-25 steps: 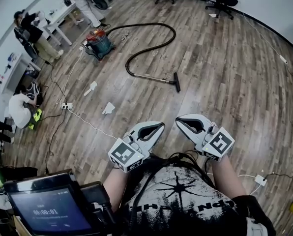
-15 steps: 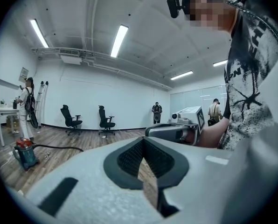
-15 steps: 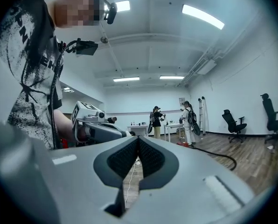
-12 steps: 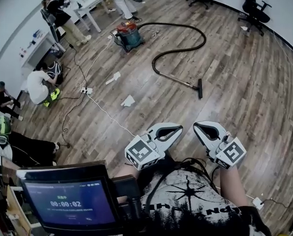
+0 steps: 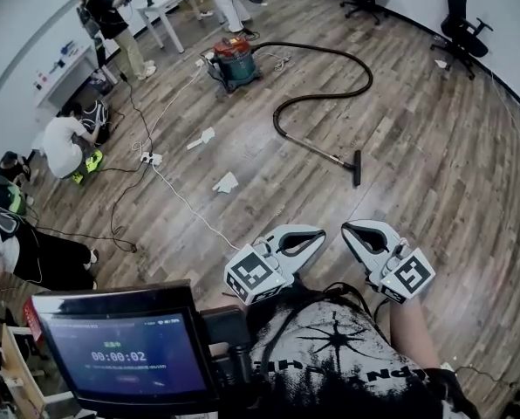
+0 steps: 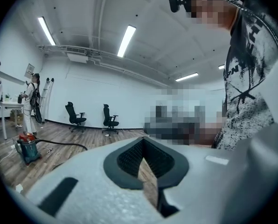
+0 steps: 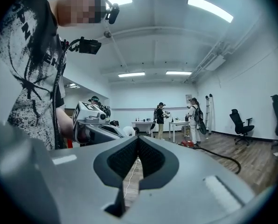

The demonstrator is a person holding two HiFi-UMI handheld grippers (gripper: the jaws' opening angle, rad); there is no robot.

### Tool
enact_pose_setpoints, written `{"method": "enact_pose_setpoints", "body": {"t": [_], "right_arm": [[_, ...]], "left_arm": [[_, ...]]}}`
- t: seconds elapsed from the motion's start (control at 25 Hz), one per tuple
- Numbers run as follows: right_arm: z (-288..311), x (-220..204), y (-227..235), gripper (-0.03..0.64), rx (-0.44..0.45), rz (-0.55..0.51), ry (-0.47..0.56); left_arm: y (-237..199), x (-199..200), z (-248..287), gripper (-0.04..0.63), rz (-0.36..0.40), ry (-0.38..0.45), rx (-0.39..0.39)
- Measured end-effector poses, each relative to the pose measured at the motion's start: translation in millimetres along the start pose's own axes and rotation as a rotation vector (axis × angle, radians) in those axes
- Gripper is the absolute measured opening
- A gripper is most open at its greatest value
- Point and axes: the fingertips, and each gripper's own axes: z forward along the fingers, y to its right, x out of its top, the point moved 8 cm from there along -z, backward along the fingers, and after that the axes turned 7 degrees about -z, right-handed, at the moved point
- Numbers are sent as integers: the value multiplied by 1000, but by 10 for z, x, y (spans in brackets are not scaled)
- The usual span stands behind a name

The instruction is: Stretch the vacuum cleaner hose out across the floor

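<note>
The floor [image 5: 434,147] is wood-grain plank, smooth, with a soft sheen. On it the vacuum canister [image 5: 235,64] has a red and teal body that looks like hard plastic, faintly glossy. The hose [image 5: 365,77] leading from the canister is black and matt. The left gripper [image 5: 318,232] and right gripper [image 5: 347,228] have pale grey matt plastic shells, and their dark pads [image 6: 129,158] are finely ribbed and look rubbery. The person's shirt [image 5: 330,347] is printed cloth. The screen [image 5: 125,356], well apart from the canister, is glossy
</note>
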Motion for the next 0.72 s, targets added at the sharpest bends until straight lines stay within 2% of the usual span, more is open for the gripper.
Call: {"method": "enact_pose_setpoints", "body": {"t": [0.2, 0.4, 0.72], "right_arm": [[350, -6, 375, 5, -38, 60, 6], [662, 28, 809, 5, -92, 53, -10], [1200, 96, 1322, 5, -223, 110, -7]], "left_arm": [[-556, 103, 80, 3, -19, 3, -26], [-1122, 292, 227, 2, -24, -4, -68], [-2025, 553, 309, 3, -35, -8, -161]]}}
